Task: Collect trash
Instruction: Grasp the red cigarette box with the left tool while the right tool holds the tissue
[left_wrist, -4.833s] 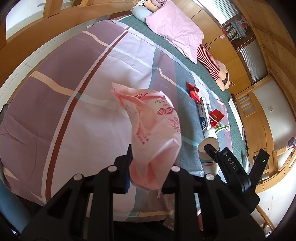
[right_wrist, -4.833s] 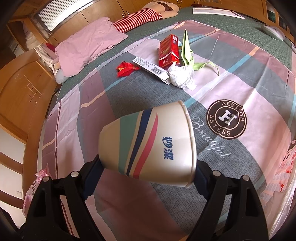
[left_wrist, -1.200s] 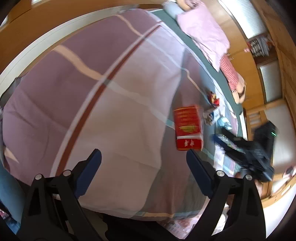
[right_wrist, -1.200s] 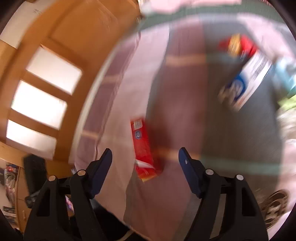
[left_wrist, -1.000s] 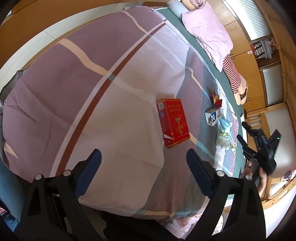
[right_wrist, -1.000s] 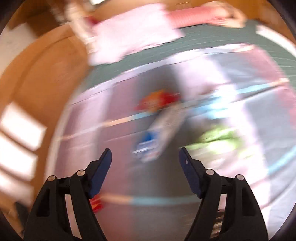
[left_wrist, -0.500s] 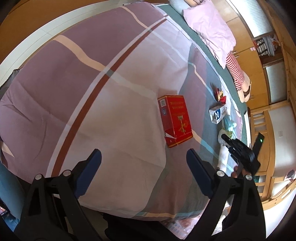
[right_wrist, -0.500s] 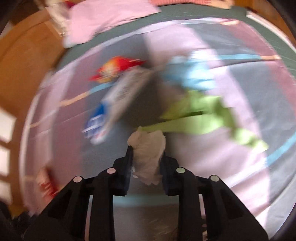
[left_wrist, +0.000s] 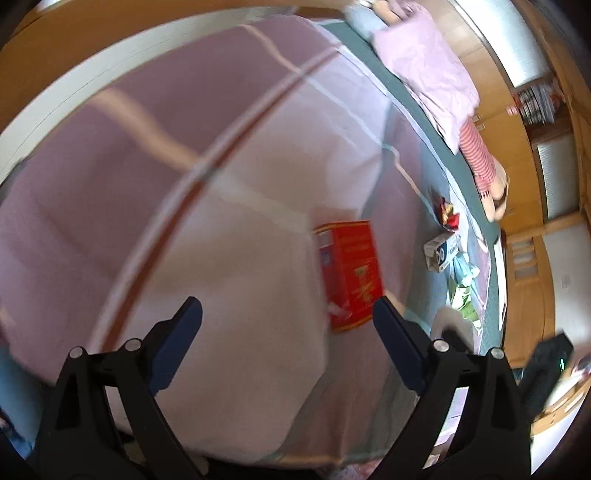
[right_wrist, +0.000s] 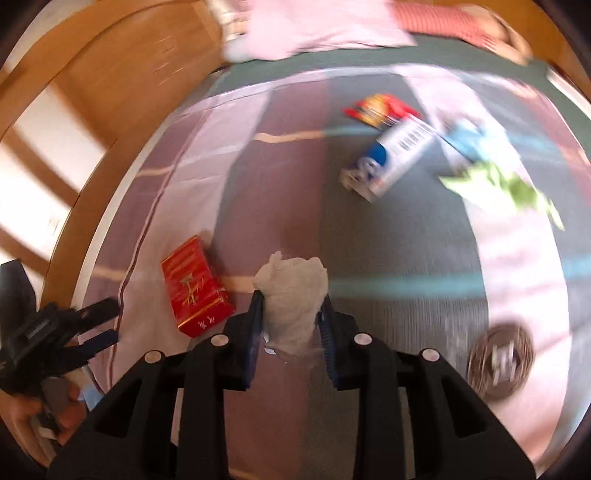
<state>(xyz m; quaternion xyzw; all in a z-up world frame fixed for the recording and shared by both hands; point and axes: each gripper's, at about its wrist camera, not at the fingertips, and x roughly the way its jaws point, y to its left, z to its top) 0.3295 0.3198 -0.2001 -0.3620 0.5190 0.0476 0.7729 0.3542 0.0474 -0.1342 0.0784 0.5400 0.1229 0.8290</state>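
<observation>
Our two grippers, left gripper (left_wrist: 284, 321) and right gripper (right_wrist: 291, 310), are black plastic frames with silver screws (right_wrist: 362, 338) and dark blue finger pads (left_wrist: 177, 339).

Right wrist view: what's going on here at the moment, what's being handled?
A person is clearing litter off a bed with two tools. The right hand-held gripper has just closed and is clamped on a crumpled white tissue, held above the bedspread. The left hand-held gripper is open and empty, pointing toward a red box lying flat on the bed. Further off lie a white-and-blue box, a red wrapper, and green and blue scraps.
</observation>
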